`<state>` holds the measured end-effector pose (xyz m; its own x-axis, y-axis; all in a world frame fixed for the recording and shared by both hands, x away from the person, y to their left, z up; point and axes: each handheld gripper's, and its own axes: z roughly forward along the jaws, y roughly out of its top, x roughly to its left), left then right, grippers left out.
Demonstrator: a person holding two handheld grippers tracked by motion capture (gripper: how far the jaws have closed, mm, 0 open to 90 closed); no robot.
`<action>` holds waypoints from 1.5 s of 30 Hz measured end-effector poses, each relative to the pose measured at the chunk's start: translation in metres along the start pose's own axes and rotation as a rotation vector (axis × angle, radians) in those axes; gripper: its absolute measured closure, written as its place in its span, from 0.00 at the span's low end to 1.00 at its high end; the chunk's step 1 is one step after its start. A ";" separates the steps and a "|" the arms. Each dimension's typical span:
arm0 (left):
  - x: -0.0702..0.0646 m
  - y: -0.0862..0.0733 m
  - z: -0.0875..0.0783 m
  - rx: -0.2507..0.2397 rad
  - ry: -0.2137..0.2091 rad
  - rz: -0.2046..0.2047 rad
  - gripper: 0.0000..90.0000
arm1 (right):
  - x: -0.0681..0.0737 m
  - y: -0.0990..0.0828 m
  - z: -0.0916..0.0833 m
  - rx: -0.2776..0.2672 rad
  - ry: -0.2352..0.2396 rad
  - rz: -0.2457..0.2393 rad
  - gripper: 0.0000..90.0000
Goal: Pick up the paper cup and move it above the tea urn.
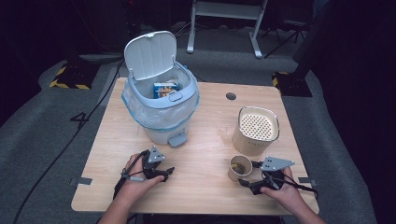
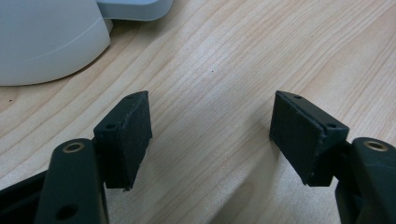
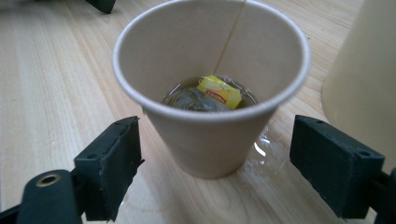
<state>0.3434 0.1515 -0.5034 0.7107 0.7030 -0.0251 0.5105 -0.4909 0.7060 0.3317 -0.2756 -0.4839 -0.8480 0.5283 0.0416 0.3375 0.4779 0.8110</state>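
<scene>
Two grippers rest low over a pale wooden tabletop [image 1: 205, 140], one in each hand. The right gripper [image 1: 250, 173] sits at the near right, its jaws spread wide on either side of a paper cup [image 1: 239, 168] without pressing on it; in the right gripper view the cup [image 3: 211, 88] stands upright between the two black pads, with a clear gap on both sides. Inside the cup lies a wet tea bag [image 3: 198, 99] with a yellow tag [image 3: 219, 92] on top, and a thin string [image 3: 231, 35] runs from it up over the far rim. A small puddle [image 3: 261, 154] glistens on the wood around the base of the cup.

Just behind the cup stands a cream canister [image 1: 256, 130] with a perforated lid, nearly touching it.

The left gripper [image 1: 166, 172] lies at the near left, its jaws released and holding nothing; the left gripper view shows bare wood between its pads.

Beyond it, toward the far left of the tabletop, stands a small grey bin [image 1: 161, 100] with its lid tipped up, a plastic liner folded over its rim and a blue and yellow carton [image 1: 166, 88] inside. Its foot pedal [image 1: 177, 139] faces the person.
</scene>
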 end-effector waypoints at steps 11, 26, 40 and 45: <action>0.000 0.000 0.000 0.001 0.000 0.004 0.32 | 0.002 0.004 0.024 -0.078 0.029 0.035 0.25; 0.001 0.001 0.001 0.000 0.002 0.005 0.32 | 0.001 0.010 0.014 -0.144 0.031 0.041 0.32; 0.001 0.001 0.001 0.001 0.007 0.004 0.32 | -0.007 0.046 -0.027 -0.099 0.063 0.014 0.32; 0.001 0.001 0.001 0.002 0.007 0.003 0.32 | -0.009 0.059 -0.039 -0.104 0.070 0.017 0.33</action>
<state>0.3455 0.1512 -0.5032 0.7090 0.7049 -0.0182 0.5091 -0.4939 0.7049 0.3436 -0.2798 -0.4136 -0.8701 0.4840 0.0933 0.3111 0.3924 0.8656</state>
